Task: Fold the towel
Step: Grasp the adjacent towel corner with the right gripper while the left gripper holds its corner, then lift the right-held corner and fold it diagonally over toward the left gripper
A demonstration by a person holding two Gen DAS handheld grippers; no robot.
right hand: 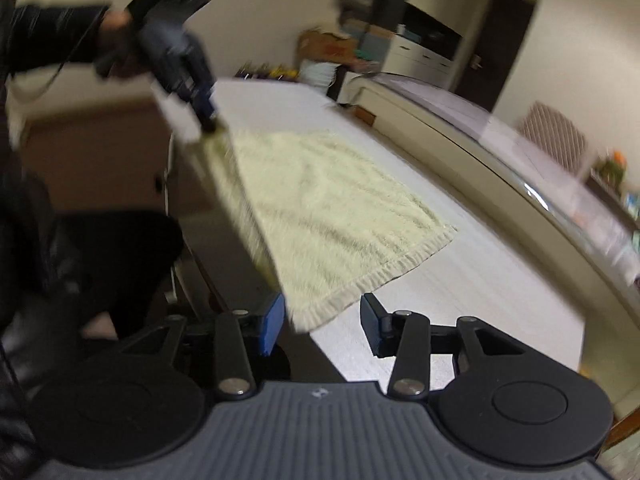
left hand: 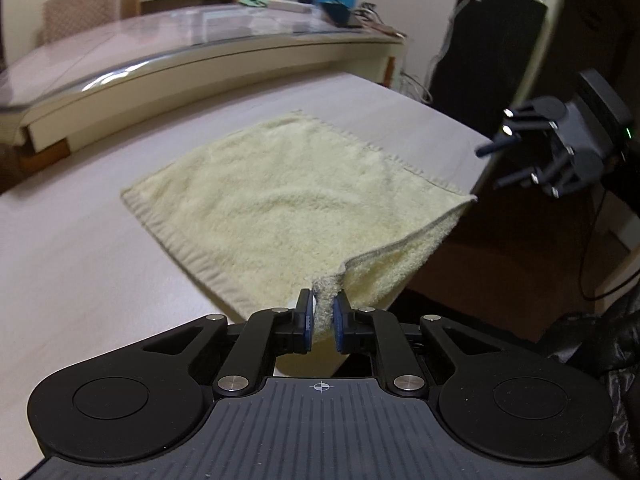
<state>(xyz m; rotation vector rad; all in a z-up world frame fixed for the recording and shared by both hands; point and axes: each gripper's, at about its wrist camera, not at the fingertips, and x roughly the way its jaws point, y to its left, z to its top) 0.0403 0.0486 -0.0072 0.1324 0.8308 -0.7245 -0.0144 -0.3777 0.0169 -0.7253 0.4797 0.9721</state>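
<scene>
A pale yellow towel (left hand: 288, 184) lies spread on a light table (left hand: 80, 260), its right part hanging over the table's edge. My left gripper (left hand: 323, 320) is shut on the towel's near corner, which is bunched between the blue pads and lifted slightly. In the left wrist view my right gripper (left hand: 500, 164) hovers open just off the table edge, beside the towel's right corner. In the blurred right wrist view the right gripper (right hand: 322, 326) stands open, with a hemmed corner of the towel (right hand: 332, 208) between its fingers and the pads not pressing on it. The left gripper (right hand: 208, 120) grips the far corner there.
A longer glass-topped table (left hand: 200, 40) runs along the far side, with a chair (left hand: 76, 12) and cluttered shelves behind it. A black cabinet (left hand: 480, 60) stands at the right. The person's dark sleeve (right hand: 48, 32) and body fill the left of the right wrist view.
</scene>
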